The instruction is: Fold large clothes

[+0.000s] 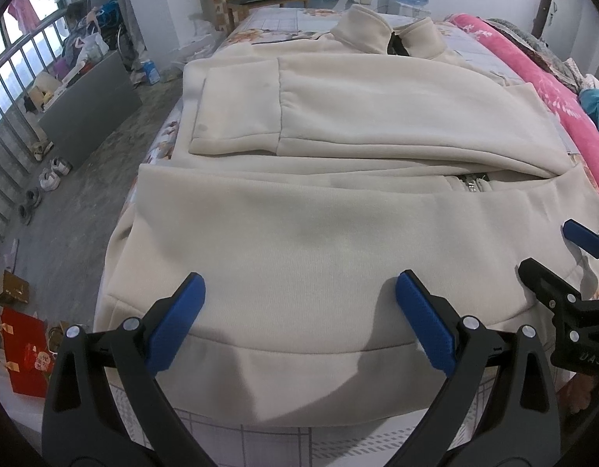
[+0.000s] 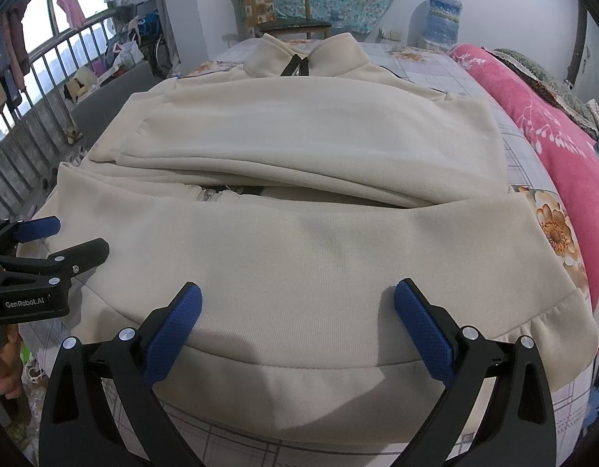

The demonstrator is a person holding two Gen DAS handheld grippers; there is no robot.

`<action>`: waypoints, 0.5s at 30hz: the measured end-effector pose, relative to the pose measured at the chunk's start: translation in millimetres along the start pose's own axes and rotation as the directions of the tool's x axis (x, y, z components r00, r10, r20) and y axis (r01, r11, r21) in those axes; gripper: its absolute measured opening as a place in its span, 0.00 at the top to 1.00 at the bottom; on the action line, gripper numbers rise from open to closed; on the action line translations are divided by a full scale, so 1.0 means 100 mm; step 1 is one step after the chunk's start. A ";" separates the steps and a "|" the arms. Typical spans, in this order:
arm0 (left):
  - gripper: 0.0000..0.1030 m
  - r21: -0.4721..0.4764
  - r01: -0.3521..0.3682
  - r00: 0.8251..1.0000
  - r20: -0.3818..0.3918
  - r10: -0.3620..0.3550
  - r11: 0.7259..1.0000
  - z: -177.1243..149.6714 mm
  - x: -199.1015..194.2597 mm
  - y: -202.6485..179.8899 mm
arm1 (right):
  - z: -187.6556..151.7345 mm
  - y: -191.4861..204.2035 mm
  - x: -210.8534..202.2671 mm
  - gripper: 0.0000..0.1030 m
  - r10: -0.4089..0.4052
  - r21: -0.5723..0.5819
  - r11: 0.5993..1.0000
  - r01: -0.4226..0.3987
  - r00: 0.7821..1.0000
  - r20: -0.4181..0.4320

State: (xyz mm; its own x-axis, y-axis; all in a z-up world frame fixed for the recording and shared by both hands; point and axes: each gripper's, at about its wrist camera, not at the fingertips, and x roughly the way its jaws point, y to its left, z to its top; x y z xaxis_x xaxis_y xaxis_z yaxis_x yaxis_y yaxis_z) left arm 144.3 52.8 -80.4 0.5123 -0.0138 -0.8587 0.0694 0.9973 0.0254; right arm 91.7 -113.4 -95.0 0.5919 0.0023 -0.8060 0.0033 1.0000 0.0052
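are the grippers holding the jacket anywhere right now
No. The left gripper and right gripper are both open above the cream jacket's hem.

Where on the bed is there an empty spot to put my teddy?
Bare bedsheet shows beyond the collar, between the cream jacket and the pink blanket. A thinner strip runs along the near edge under the hem. The middle is all jacket, with the left gripper and right gripper open over it.

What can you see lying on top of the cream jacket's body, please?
Both sleeves are folded across the cream jacket, covering its chest and most of the zipper. What lies beneath the jacket besides the bedsheet is hidden.
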 end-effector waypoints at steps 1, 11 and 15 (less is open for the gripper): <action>0.07 0.000 -0.001 1.000 0.001 0.001 1.000 0.00 0.00 0.00 | 0.00 0.00 0.00 0.06 -0.001 0.000 1.000 0.001 1.000 -0.001; 0.07 0.000 0.000 1.000 0.004 0.000 1.000 -0.01 0.00 0.00 | 0.01 0.01 0.00 0.06 -0.005 -0.001 1.000 0.005 1.000 -0.009; 0.07 0.002 -0.002 1.000 0.005 0.002 1.000 -0.01 0.00 0.00 | 0.01 0.01 0.00 0.06 -0.005 -0.001 1.000 0.005 1.000 -0.009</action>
State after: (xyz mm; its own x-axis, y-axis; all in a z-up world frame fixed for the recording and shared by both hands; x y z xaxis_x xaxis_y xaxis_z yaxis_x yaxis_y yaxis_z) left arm 143.6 52.5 -80.4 0.5165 -0.0121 -0.8562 0.0698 0.9972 0.0281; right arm 92.6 -112.0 -94.0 0.5848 -0.0030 -0.8112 0.0054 1.0000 0.0002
